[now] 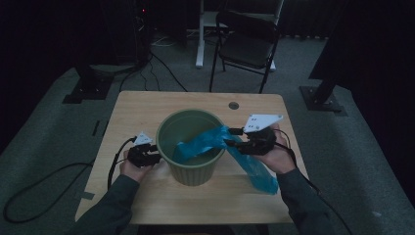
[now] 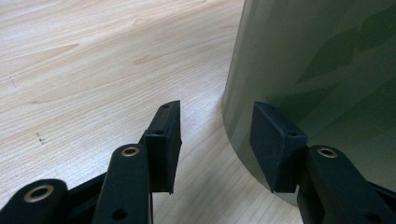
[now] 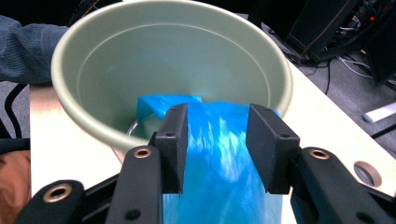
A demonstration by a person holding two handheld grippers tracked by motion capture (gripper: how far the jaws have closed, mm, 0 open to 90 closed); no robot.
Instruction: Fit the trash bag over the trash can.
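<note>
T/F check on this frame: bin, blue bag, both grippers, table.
1. The blue bag hangs over the rim of the green bin, part inside, part outside. True.
2. The left gripper is shut on the bag. False: its jaws stand open beside the bin's outer wall, with no bag between them.
3. The bin lies tipped on its side. False: it stands upright on the wooden table.
4. The right gripper has the bag between its open jaws. True.
5. A folding chair stands beyond the table. True.
</note>
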